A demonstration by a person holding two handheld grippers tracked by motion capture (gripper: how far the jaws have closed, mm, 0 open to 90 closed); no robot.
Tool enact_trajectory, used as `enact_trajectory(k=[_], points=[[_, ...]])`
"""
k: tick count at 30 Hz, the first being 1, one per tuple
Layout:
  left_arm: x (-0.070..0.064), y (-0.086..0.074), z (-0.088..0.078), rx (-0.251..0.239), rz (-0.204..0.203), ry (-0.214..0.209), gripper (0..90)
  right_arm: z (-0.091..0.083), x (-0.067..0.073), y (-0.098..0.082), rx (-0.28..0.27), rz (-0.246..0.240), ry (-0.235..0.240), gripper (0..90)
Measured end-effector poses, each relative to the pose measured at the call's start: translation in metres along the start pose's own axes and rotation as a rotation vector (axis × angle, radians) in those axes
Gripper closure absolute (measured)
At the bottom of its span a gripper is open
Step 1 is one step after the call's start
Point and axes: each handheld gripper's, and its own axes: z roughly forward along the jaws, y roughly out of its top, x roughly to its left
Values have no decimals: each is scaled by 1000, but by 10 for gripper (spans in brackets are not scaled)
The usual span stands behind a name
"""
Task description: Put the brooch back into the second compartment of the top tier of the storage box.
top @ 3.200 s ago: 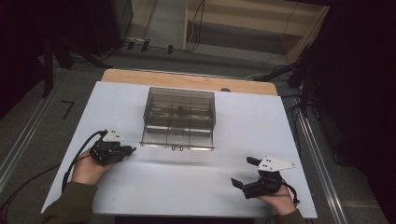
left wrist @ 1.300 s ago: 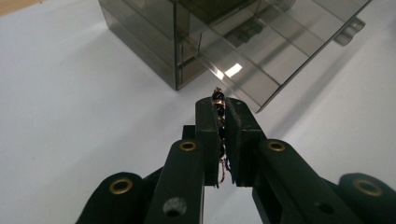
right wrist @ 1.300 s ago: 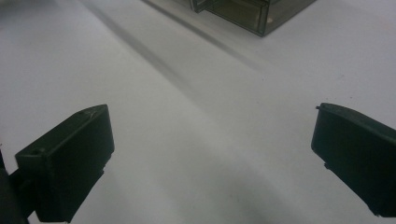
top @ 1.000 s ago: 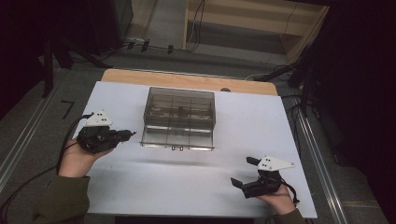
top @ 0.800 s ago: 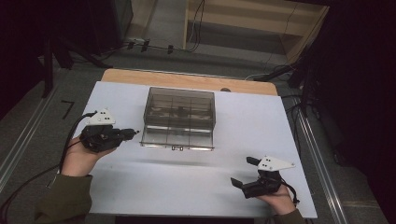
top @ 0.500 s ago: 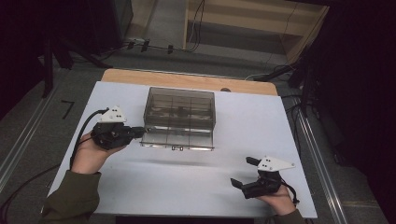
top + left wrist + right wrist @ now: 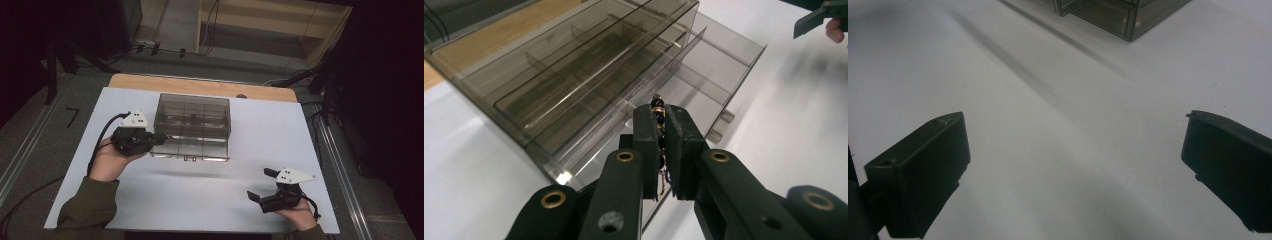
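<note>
White paper covers the counter, and no words or labels can be read on anything here. At the left, the person's left hand reaches in from the bottom, with a green sleeve on the arm. It holds the left gripper, which points to the right at the left side of the smoky see-through plastic box. The jaws are squeezed tight on a small string of dark beads, right at the corner of the box's pulled-out drawer. The box has thin walls inside that split it into little spaces. It sits in the middle of the counter, toward the back. At the right, near the front edge, the right hand holds the right gripper. Its jaws are spread wide apart with nothing between them, and it points left, well apart from the box.
</note>
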Motion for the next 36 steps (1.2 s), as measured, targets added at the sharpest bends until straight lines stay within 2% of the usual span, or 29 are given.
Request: enact_trajectory(k=[8, 12, 19, 24, 36], points=[[-5, 11, 14, -5, 10, -29, 841, 1, 0, -1, 11, 1, -12, 0], [-7, 15, 22, 2, 16, -46, 841, 1, -1, -1, 15, -15, -14, 0], [-11, 20, 33, -18, 2, -77, 841, 1, -2, -3, 14, -7, -10, 0], [-15, 19, 39, -5, 19, -76, 841, 0, -2, -3, 12, -11, -12, 0], [-19, 16, 61, 39, 20, -62, 841, 1, -1, -5, 18, -10, -10, 0]])
